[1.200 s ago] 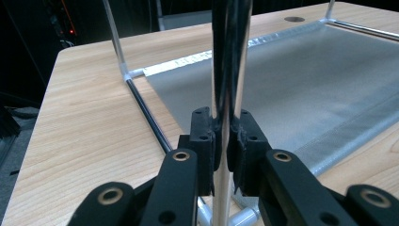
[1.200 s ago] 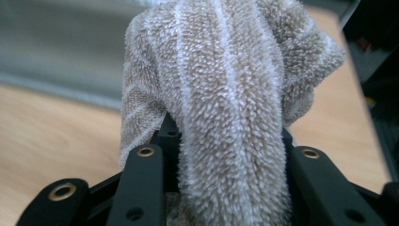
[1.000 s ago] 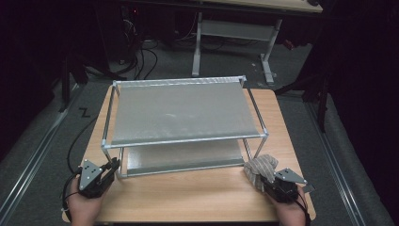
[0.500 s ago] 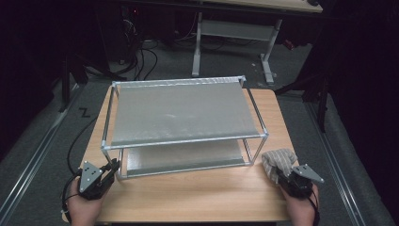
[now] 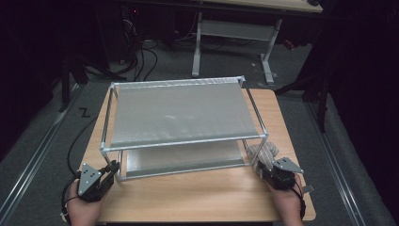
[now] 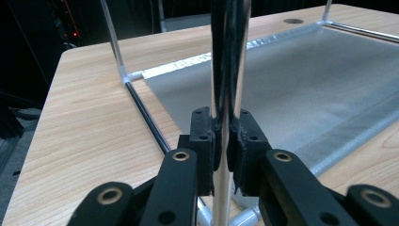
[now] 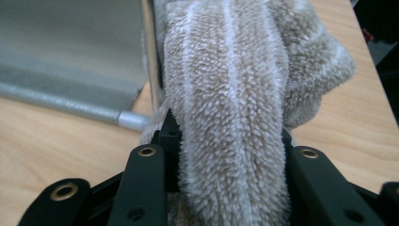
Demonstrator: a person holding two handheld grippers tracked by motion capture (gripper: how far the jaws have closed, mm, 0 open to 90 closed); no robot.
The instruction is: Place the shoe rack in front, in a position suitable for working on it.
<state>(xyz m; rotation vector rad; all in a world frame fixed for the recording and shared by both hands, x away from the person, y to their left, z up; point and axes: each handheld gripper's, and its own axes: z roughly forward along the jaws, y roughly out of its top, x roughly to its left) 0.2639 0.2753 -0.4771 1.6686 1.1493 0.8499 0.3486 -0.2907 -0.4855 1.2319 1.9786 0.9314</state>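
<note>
Towel, beige and striped, is clamped in the right gripper beside the rack's near right post; the left gripper is clamped on the near left post. Fabric could be snagged there.

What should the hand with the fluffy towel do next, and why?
Probably slide the fluffy beige striped towel under the top shelf and onto the lower grey mesh shelf. The right gripper is shut on it beside the silver two-tier metal rack's front right post, and the left gripper clamps the front left post, apparently steadying the rack.
</note>
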